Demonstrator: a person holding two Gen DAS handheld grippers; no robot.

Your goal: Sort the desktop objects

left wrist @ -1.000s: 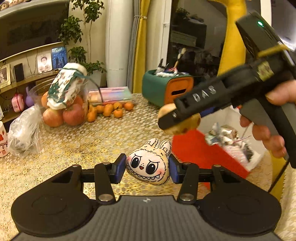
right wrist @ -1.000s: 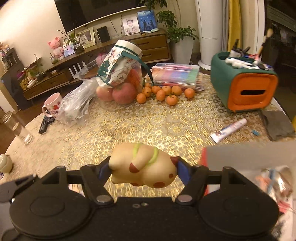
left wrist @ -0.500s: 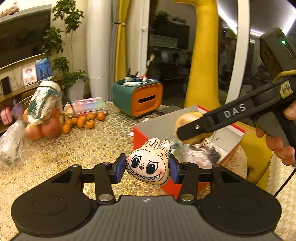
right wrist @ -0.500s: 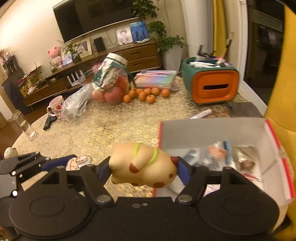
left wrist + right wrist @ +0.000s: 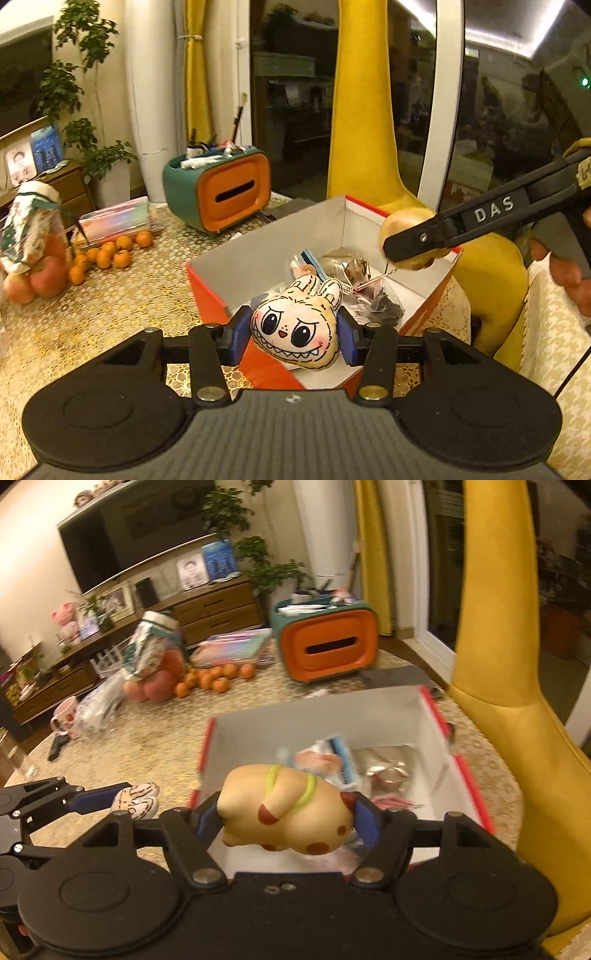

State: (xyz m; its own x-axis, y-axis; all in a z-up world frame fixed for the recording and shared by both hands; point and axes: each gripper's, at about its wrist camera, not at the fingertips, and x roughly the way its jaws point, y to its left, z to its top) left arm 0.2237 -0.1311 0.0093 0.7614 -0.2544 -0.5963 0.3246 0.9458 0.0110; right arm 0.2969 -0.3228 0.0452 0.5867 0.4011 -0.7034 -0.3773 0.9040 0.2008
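My left gripper [image 5: 293, 338] is shut on a cream plush monster face [image 5: 295, 330] and holds it above the near edge of a red box with a white inside [image 5: 240, 254]. My right gripper [image 5: 286, 818] is shut on a tan spotted toy animal [image 5: 286, 806] with a green collar, above the same box [image 5: 436, 734]. In the left wrist view the right gripper [image 5: 410, 243] with its toy hangs over the box's far right corner. In the right wrist view the left gripper [image 5: 136, 799] is at the left of the box. Small packets lie inside the box.
A green and orange organiser [image 5: 218, 188] stands behind the box. Small oranges [image 5: 110, 251], apples under a printed bag [image 5: 33, 236] and a pink case lie further left. A mug [image 5: 66, 716] and a remote are at the table's far left. A yellow chair [image 5: 517, 701] stands right of the box.
Both grippers have moved right and over the red box, each still holding its toy. The box now fills the middle of both views.
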